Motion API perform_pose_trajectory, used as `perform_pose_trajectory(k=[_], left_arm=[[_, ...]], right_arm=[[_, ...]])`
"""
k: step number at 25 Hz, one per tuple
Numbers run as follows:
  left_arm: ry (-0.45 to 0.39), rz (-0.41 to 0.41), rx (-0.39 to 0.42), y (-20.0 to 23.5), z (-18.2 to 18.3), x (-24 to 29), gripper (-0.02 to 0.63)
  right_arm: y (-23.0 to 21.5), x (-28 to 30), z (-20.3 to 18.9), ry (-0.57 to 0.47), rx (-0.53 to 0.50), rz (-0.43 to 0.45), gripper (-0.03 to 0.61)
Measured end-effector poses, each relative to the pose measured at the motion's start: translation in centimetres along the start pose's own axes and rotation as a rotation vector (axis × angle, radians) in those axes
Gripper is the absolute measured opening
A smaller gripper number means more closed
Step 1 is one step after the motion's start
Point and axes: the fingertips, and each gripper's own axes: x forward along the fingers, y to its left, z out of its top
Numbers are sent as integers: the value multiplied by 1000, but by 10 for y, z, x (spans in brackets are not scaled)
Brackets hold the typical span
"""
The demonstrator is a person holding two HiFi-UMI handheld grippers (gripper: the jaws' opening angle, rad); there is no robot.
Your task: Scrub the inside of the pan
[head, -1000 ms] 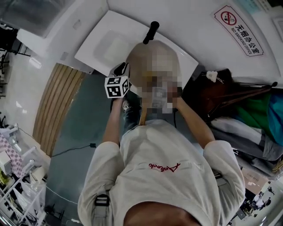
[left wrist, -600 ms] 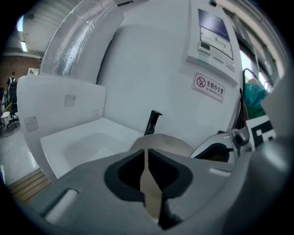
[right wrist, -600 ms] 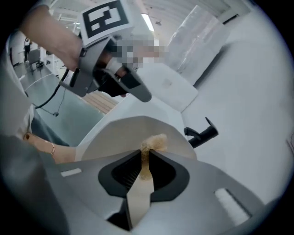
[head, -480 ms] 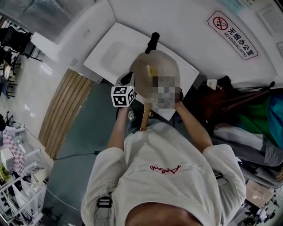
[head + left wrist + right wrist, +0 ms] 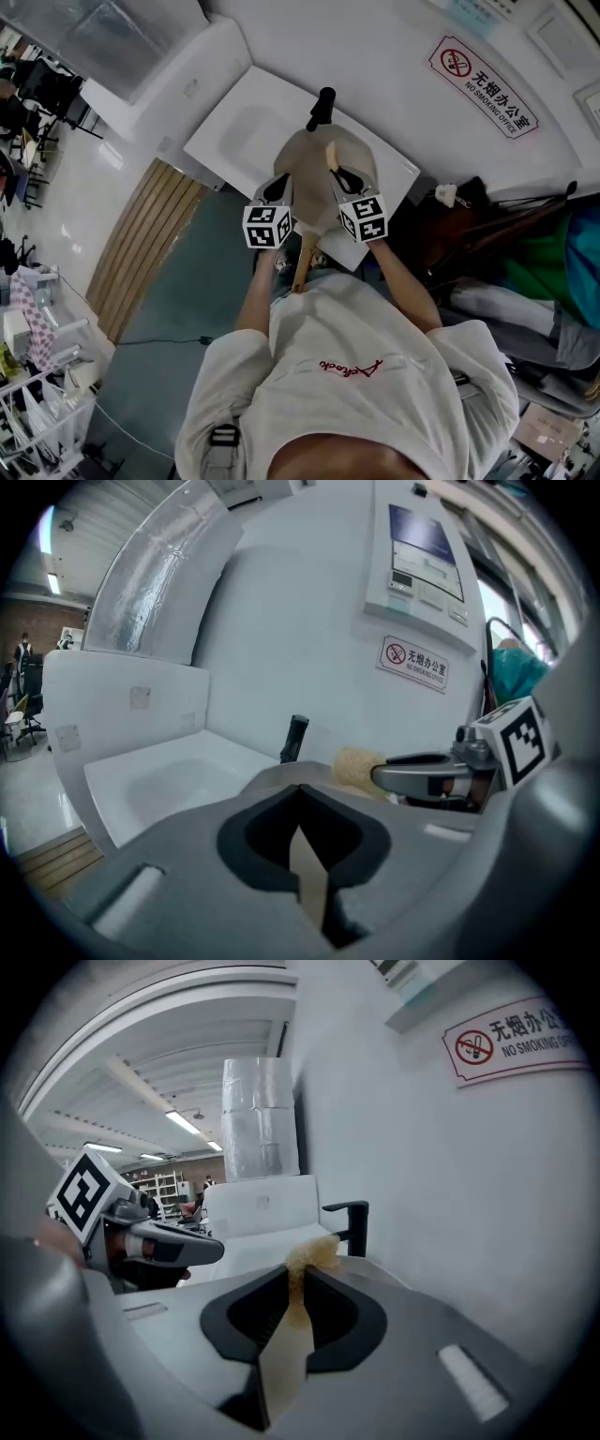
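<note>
While steadied for a scrub, seen from overhead between two hand-held grippers: a round beige pan with a wooden handle (image 5: 309, 192), poised over the white bench (image 5: 396, 161), just right of the sunken white sink basin (image 5: 239, 127) and in front of the black tap (image 5: 322, 103), with the handle pointed back toward the person's chest.

Gripped at its left rim by the left gripper (image 5: 300, 819), with fingers just closed fully together on a thin tan edge, judged to be the pan's wall. Probably a hold chosen to stop the pan skating or spinning under the rubbing.

Pinched tight in the fingers of the right gripper (image 5: 295, 1283): a yellow-tan scrubbing sponge (image 5: 311, 1252), squeezed flat between the pads and left bulging past the tips, so as to offer a soft working face. Carried over the pan's far inner side, near the tap. Contact with the surface not clear from any view.

Set side by side and aimed forward and slightly down, presumably to split the work: one for anchoring, one for scrubbing. Judged to be the very start of the scrub.
</note>
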Motion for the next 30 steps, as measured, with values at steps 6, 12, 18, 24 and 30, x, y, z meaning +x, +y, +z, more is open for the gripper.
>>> perform_pose_trajectory(k=[6,12,18,24,30], left_arm=[[-27,-4,-18,-15,0,-5,0],[-44,-24,0,-17,10,-8,0],[-90,-49,20,-15,28,-23,0],[-139,-67,51,-13,51,-44,0],[-159,-87,63,-10,65,-60,0]], right_arm=[[-3,-12,-5,-24,43,-4,55],[-2,-22,3,-52,52,-28,55],[8,-31,22,-98,51,-68,54],[23,-47,35,-145,58,-105,54],[30,-60,44,-177,48,-140,54]])
